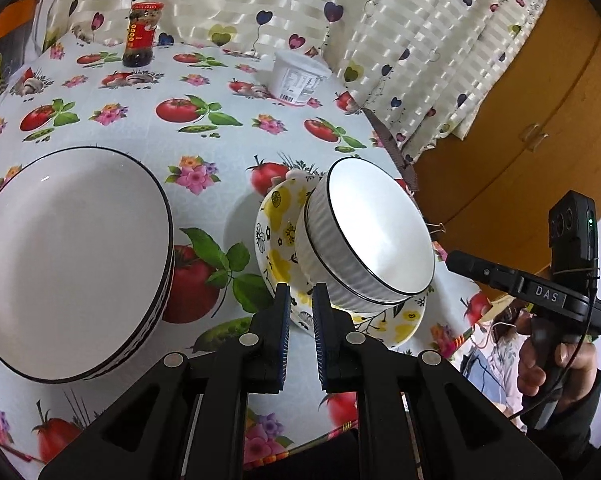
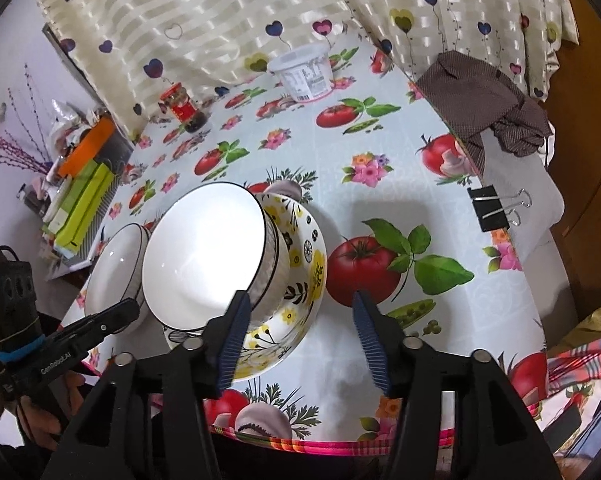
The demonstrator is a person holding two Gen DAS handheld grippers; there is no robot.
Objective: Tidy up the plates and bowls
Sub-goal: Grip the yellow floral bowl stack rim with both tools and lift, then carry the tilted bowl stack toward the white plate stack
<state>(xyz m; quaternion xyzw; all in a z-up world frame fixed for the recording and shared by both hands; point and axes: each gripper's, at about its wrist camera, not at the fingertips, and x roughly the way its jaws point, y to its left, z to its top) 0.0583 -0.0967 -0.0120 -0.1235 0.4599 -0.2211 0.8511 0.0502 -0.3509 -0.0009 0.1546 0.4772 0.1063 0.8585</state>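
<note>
A: In the left wrist view, what is in the yellow plate (image 1: 278, 236)?
B: A white bowl (image 1: 374, 236), tilted, empty. At 9 o'clock are the stacked white plates (image 1: 72, 260). The left gripper (image 1: 301, 294) is almost together, holding nothing.

A: And the right wrist view?
B: The right gripper (image 2: 298, 306) stands apart, empty; its left finger is at the bowl (image 2: 204, 256). A tub (image 2: 304, 76) sits at 12 o'clock.

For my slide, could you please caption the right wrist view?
Open right gripper beside a white bowl sitting on a yellow-flowered plate.
</note>
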